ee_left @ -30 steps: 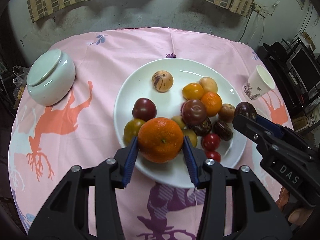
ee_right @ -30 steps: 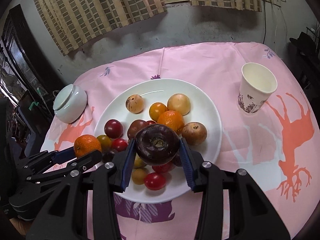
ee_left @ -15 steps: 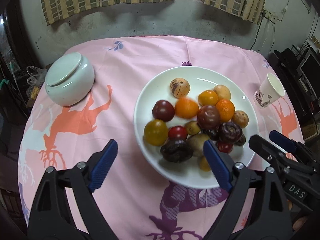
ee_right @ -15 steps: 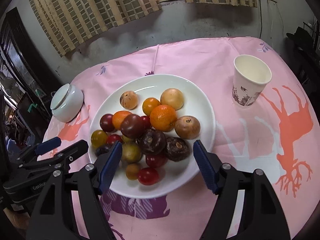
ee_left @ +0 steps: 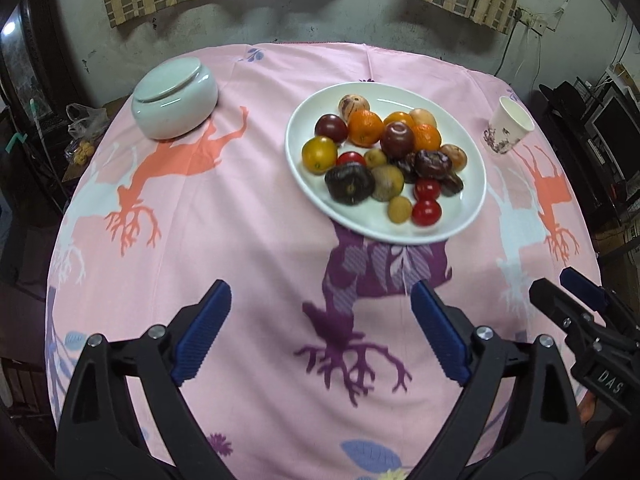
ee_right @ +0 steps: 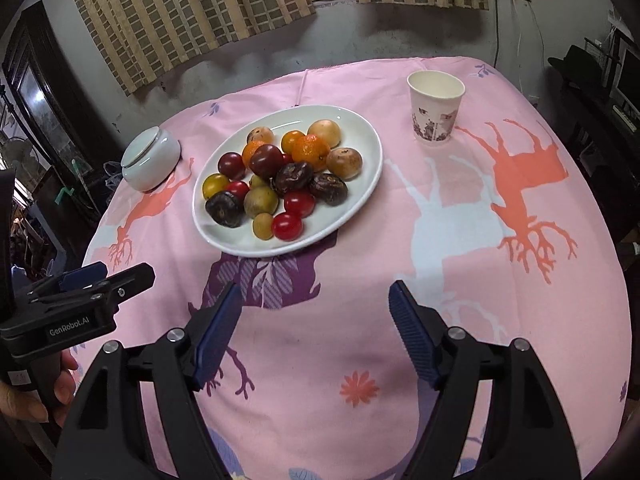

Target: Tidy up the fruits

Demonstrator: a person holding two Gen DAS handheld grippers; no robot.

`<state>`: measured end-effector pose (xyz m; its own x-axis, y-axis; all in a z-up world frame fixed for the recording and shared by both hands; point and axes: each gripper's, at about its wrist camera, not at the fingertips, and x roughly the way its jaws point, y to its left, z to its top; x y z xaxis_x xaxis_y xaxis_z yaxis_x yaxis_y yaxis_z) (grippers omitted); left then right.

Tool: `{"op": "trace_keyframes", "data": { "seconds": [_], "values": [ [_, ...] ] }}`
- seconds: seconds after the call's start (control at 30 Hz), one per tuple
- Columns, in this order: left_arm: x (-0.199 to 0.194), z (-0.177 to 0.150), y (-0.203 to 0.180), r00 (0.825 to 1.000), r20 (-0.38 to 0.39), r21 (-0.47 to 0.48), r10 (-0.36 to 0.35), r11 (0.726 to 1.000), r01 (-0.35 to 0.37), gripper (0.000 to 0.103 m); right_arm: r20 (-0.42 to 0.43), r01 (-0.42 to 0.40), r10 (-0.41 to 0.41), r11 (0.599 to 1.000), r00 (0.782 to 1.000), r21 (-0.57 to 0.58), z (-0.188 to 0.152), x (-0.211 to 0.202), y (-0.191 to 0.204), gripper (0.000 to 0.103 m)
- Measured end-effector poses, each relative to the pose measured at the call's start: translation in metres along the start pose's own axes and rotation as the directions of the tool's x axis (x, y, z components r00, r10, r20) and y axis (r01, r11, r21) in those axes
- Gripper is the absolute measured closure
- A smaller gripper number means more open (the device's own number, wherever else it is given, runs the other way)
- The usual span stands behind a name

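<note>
Pink cloth covers the tabletop (ee_left: 240,208), where from left to right sit a lidded pot (ee_left: 175,98), a white plate (ee_left: 468,208) heaped with fruits (ee_left: 384,160), and a paper cup (ee_left: 507,126). Near the cloth's front edge, well short of the plate, the left gripper (ee_left: 320,332) hangs with its jaws opening wide and nothing between them. Just right of it the right gripper (ee_right: 314,328) does likewise, jaws opening and empty, above a purple deer print (ee_right: 264,276).
</note>
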<state>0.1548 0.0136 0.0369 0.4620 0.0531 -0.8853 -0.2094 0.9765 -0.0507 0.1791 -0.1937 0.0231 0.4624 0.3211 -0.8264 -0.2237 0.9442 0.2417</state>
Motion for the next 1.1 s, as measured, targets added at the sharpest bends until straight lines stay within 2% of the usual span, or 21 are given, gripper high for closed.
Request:
{"op": "trace_keyframes", "data": {
  "seconds": [0.43, 0.83, 1.0, 1.1],
  "values": [
    [-0.047, -0.058, 0.007, 1.000, 0.014, -0.004, 0.026, 1.000, -0.026, 0.007, -0.017, 0.008, -0.008, 0.999, 1.000, -0.041, -0.045, -0.032, 0.017, 0.026],
    [-0.056, -0.083, 0.012, 1.000, -0.010, -0.027, 0.008, 1.000, -0.009, 0.007, -0.027, 0.005, -0.007, 0.998, 1.000, -0.061, -0.067, -0.042, 0.028, 0.026],
    [-0.062, -0.090, 0.010, 1.000, -0.002, -0.012, 0.013, 1.000, -0.013, 0.003, -0.030, 0.005, -0.007, 0.998, 1.000, -0.069, -0.072, -0.047, 0.033, 0.026],
    [-0.065, -0.093, 0.012, 1.000, -0.006, -0.027, -0.009, 1.000, 0.009, 0.003, -0.031, 0.002, -0.004, 0.997, 1.000, -0.078, -0.074, -0.050, 0.035, 0.026]
  ]
}}
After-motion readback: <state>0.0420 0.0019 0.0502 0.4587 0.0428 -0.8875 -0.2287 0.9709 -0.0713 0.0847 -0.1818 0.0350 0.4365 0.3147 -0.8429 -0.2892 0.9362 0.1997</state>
